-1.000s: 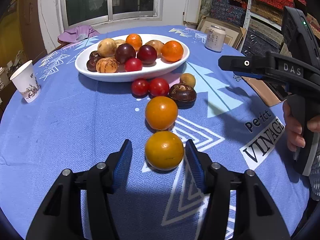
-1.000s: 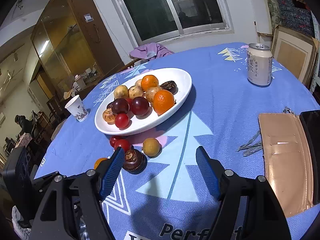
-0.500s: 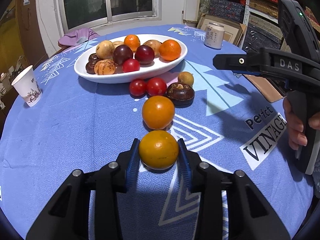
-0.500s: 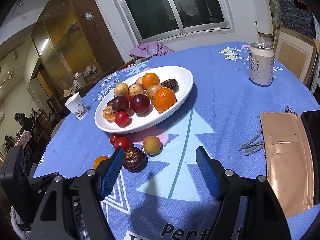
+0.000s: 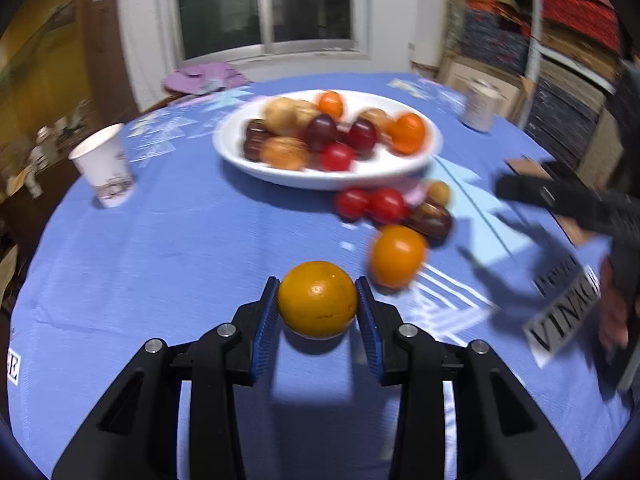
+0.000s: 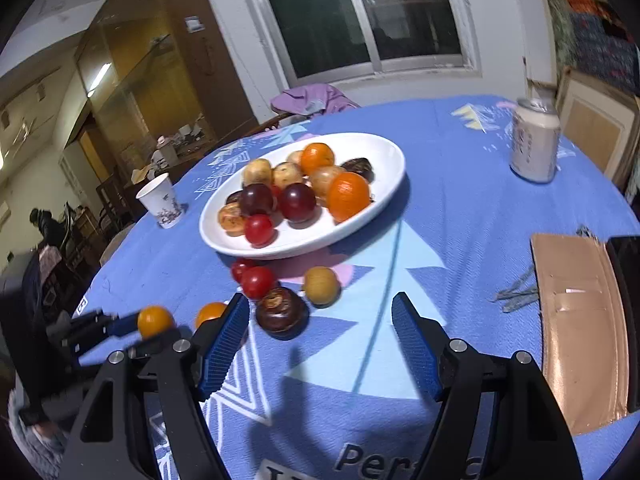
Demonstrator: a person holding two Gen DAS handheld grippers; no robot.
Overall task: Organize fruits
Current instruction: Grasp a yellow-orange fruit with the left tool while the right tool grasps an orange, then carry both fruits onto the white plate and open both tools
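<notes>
My left gripper (image 5: 317, 307) is shut on a yellow-orange fruit (image 5: 317, 299), held just above the blue cloth with its shadow beneath. The right wrist view shows the same fruit (image 6: 155, 321) gripped at lower left. A second orange fruit (image 5: 397, 255) lies on the cloth to its right, beside two red tomatoes (image 5: 370, 203), a dark brown fruit (image 5: 430, 219) and a small tan fruit (image 5: 438, 192). Behind them stands the white oval plate (image 5: 240, 156) with several fruits. My right gripper (image 6: 320, 328) is open and empty over the cloth, near the dark brown fruit (image 6: 282, 310).
A paper cup (image 5: 104, 166) stands at the left of the round table, a drink can (image 6: 534, 146) at the back right. A tan wallet (image 6: 576, 320) and keys (image 6: 516, 294) lie at the right edge. A purple cloth (image 6: 310, 98) hangs at the far rim.
The left jaws closed around the yellow-orange fruit, then lifted it off the cloth and carried it left, away from the second orange. The right gripper shifted a little and stayed open.
</notes>
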